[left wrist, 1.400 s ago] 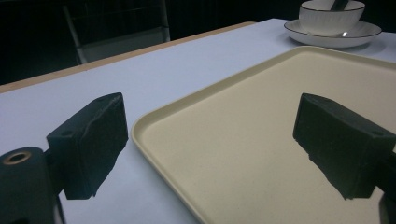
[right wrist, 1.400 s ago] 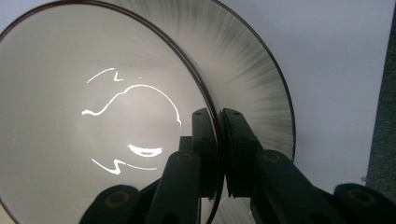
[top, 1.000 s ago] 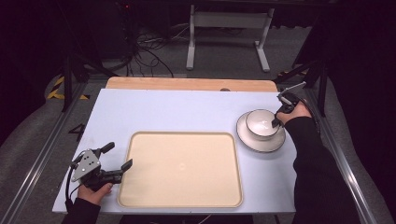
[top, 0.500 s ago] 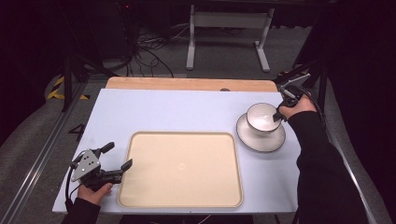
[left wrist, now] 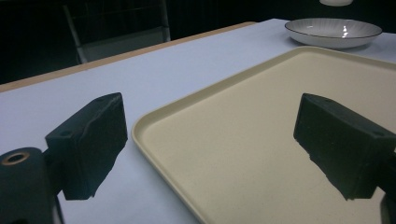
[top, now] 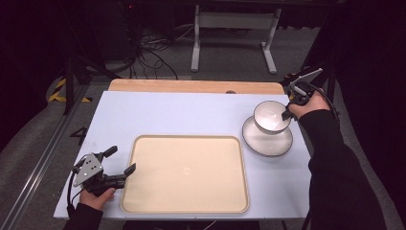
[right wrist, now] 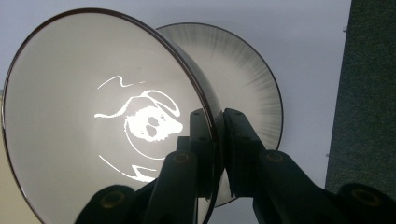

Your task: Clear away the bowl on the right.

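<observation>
The right gripper point(top: 287, 114) has its jaws clamped on the rim of a white bowl point(top: 270, 116), one jaw inside and one outside, holding it just above a white plate point(top: 267, 141) that sits right of the tan tray point(top: 184, 173). The left gripper point(top: 122, 161) rests at the tray's left edge, jaws wide apart, nothing between them.

No readable text

No word, brand, number or sign can be read on the bowl point(right wrist: 107, 121) clamped between the right gripper's point(right wrist: 215, 140) jaws; the white figure inside it is only glare.
</observation>
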